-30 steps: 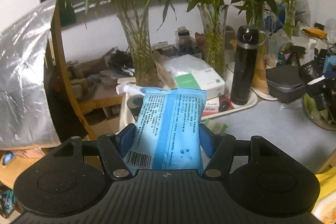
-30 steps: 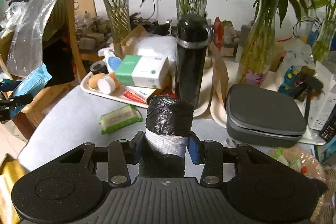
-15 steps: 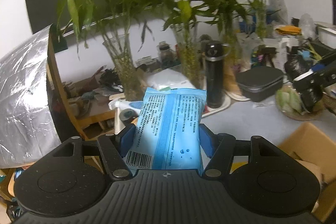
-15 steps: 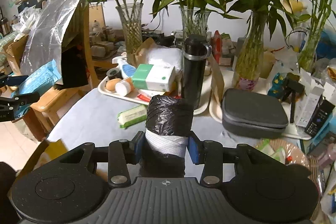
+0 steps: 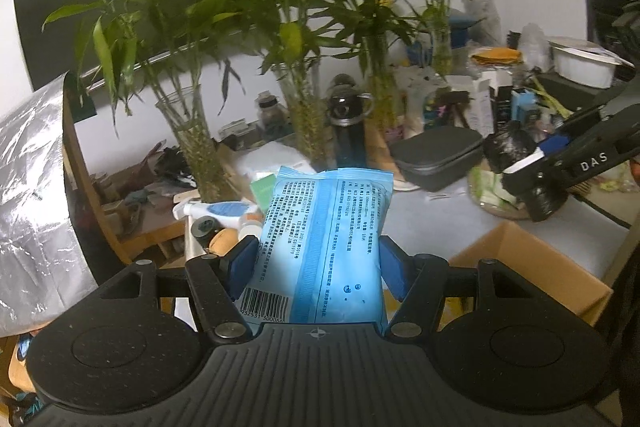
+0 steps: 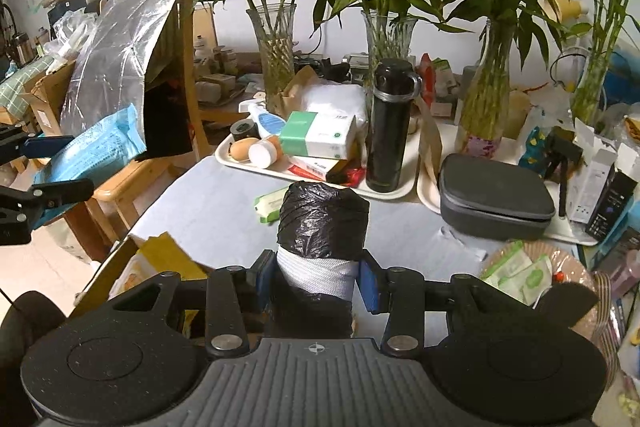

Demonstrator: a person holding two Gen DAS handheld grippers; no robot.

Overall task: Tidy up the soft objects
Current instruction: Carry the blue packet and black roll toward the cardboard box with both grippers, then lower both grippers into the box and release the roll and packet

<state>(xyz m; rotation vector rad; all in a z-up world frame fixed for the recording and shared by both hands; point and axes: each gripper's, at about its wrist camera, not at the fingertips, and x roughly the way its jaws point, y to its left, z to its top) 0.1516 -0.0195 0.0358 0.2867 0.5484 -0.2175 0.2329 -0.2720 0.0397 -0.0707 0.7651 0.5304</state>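
Note:
In the left wrist view my left gripper [image 5: 320,261] is shut on a soft blue packet [image 5: 328,223] with printed text and a barcode, which stands upright between the blue pads. My right gripper [image 6: 318,281] is shut on a roll of black plastic bags [image 6: 322,223], with the pads pressing on its white band. Both are held in the air over an open cardboard box [image 5: 532,267], near the table's front edge. Each gripper shows in the other's view: the right gripper [image 5: 524,167] at the right, the left gripper [image 6: 40,167] with the blue packet [image 6: 100,143] at the far left.
On the grey table [image 6: 208,203] are a tray [image 6: 224,155] with a tissue box [image 6: 318,135] and a black flask [image 6: 390,135], a grey case [image 6: 494,199], bamboo vases [image 6: 276,55], a green wipes pack [image 6: 272,203] and a woven basket [image 6: 576,267]. A wooden chair [image 6: 120,187] stands at the left.
Both grippers have drawn back from the table and risen, so the table items look smaller and the cardboard box has come into view below. Both grips are unchanged.

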